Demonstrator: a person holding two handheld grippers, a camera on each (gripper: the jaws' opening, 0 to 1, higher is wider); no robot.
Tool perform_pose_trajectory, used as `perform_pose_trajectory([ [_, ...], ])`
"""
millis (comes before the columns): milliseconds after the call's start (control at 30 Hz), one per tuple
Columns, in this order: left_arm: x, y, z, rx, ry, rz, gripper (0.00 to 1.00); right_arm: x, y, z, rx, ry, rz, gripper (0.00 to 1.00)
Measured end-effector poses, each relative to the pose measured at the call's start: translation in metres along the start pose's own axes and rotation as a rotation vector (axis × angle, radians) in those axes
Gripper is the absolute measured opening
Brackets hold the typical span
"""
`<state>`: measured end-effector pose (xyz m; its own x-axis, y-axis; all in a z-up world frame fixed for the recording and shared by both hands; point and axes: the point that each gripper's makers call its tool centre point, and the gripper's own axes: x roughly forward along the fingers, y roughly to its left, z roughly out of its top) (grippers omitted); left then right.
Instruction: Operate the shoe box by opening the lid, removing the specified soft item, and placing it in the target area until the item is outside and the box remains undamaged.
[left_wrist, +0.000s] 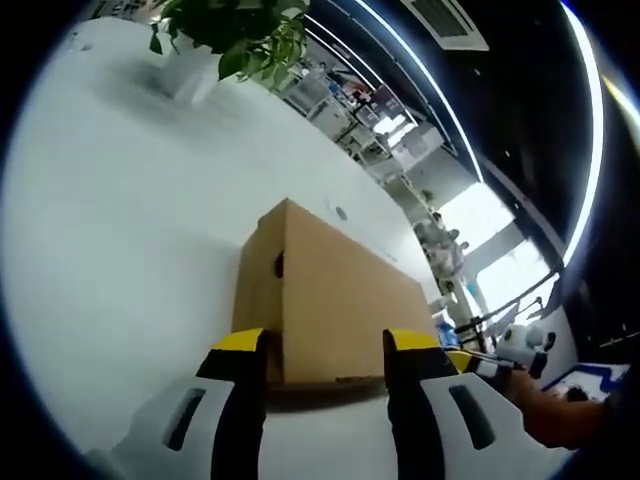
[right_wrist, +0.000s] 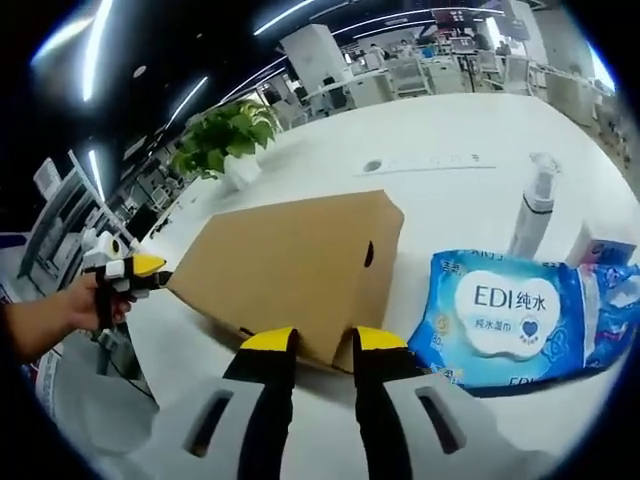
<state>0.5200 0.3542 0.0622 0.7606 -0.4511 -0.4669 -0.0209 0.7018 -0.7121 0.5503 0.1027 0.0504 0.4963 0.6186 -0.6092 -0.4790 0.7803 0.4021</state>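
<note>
A brown cardboard shoe box (left_wrist: 320, 300) sits on a white table (left_wrist: 120, 260) with its lid down. In the left gripper view the left claw (left_wrist: 325, 350) is just short of the box's near lower edge, its two yellow-tipped jaws standing apart with nothing between them; the box's corner shows in the gap, but the jaws do not grip it. A small dark hole marks the box's end face. At the far end of the table stands a potted green plant (left_wrist: 235, 35) in a white pot.

At the lower right of that view the right claw (left_wrist: 478, 362) comes in beside the box, held by a person's hand (left_wrist: 545, 405).

In the right gripper view the right claw (right_wrist: 325, 345) points at the box (right_wrist: 290, 270) from its other side. Its jaws stand a narrow gap apart, empty, with the tips just at the box's lower near edge; whether they touch the cardboard cannot be told. Just to the right of the box lies a blue pack of wet wipes (right_wrist: 515, 320) printed "EDI", flat on the table (right_wrist: 440, 140). Behind the pack a white spray bottle (right_wrist: 533, 210) stands upright. The plant (right_wrist: 225, 135) stands beyond the box. At the left edge a hand (right_wrist: 75, 300) holds the left claw (right_wrist: 150, 268), its yellow tip at the box's left corner.
</note>
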Motion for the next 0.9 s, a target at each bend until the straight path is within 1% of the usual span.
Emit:
perform_pose_trajectory([
  [167,0.013,-0.005,0.007,0.010,0.003,-0.004,0.49,0.005,-0.009,0.010,0.003,-0.007,-0.013,0.20],
  [267,0.017,-0.007,0.010,0.022,0.003,-0.003,0.50,0.006,-0.011,0.012,0.000,-0.008,-0.016,0.20],
  [367,0.017,-0.004,0.010,0.019,0.009,-0.003,0.48,0.006,-0.013,0.013,0.001,-0.006,-0.013,0.20],
  [400,0.017,-0.002,0.011,0.018,0.011,-0.002,0.46,0.005,-0.013,0.013,-0.002,-0.007,-0.013,0.20],
  [467,0.016,0.000,0.008,0.018,0.029,0.003,0.44,0.004,-0.015,0.015,-0.019,-0.009,-0.018,0.21],
  [500,0.015,-0.001,0.008,0.015,0.028,-0.004,0.44,0.004,-0.015,0.015,-0.024,-0.009,-0.024,0.23],
  [533,0.014,-0.001,0.007,0.019,0.029,0.000,0.44,0.003,-0.016,0.015,-0.029,-0.013,-0.033,0.27],
  [567,0.012,-0.002,0.009,0.032,0.017,-0.001,0.45,0.001,-0.017,0.016,-0.034,-0.025,-0.044,0.32],
  [633,0.008,-0.001,0.010,0.037,0.011,0.005,0.51,-0.006,-0.018,0.018,-0.047,-0.041,-0.058,0.36],
  [700,0.001,-0.001,0.012,0.054,0.009,0.004,0.54,-0.015,-0.018,0.023,-0.055,-0.069,-0.074,0.42],
  [733,-0.006,0.000,0.015,0.083,0.002,0.012,0.56,-0.022,-0.017,0.025,-0.056,-0.087,-0.081,0.45],
  [800,-0.019,-0.003,0.023,0.131,-0.022,0.006,0.60,-0.033,-0.012,0.028,-0.082,-0.116,-0.097,0.51],
  [833,-0.025,-0.003,0.026,0.156,-0.032,0.011,0.62,-0.038,-0.011,0.030,-0.093,-0.131,-0.110,0.58],
  [867,-0.032,-0.004,0.029,0.196,-0.043,0.013,0.66,-0.043,-0.010,0.033,-0.106,-0.153,-0.127,0.64],
  [900,-0.044,-0.006,0.033,0.251,-0.066,0.023,0.74,-0.052,-0.007,0.035,-0.107,-0.181,-0.147,0.70],
])
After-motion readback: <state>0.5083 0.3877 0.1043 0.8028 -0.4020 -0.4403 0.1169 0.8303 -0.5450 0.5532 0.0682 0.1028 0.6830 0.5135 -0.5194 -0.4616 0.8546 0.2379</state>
